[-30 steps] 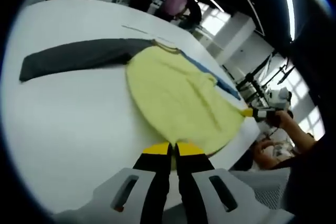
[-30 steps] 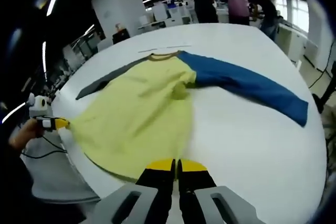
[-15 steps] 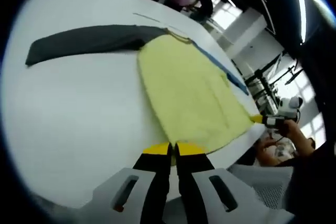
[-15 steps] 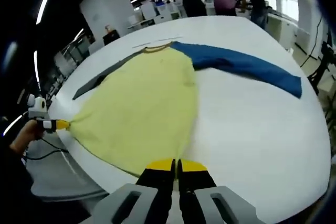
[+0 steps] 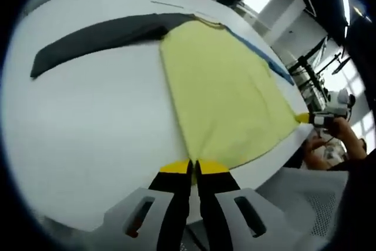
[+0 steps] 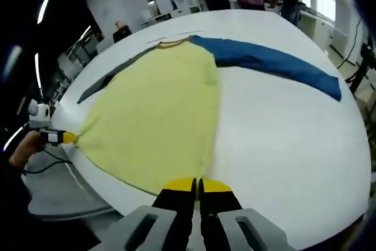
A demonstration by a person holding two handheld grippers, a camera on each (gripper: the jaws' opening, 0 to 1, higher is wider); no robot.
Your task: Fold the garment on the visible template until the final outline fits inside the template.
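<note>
Both tongs [image 5: 194, 167] [image 6: 197, 186] pinch the garment's [image 6: 158, 116] hem corners, hiding them.

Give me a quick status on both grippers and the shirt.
Left gripper and right gripper each shut on a hem corner of the shirt. Yellow body spread flat on the white table, sleeves out sideways. Nothing in the way.
</note>
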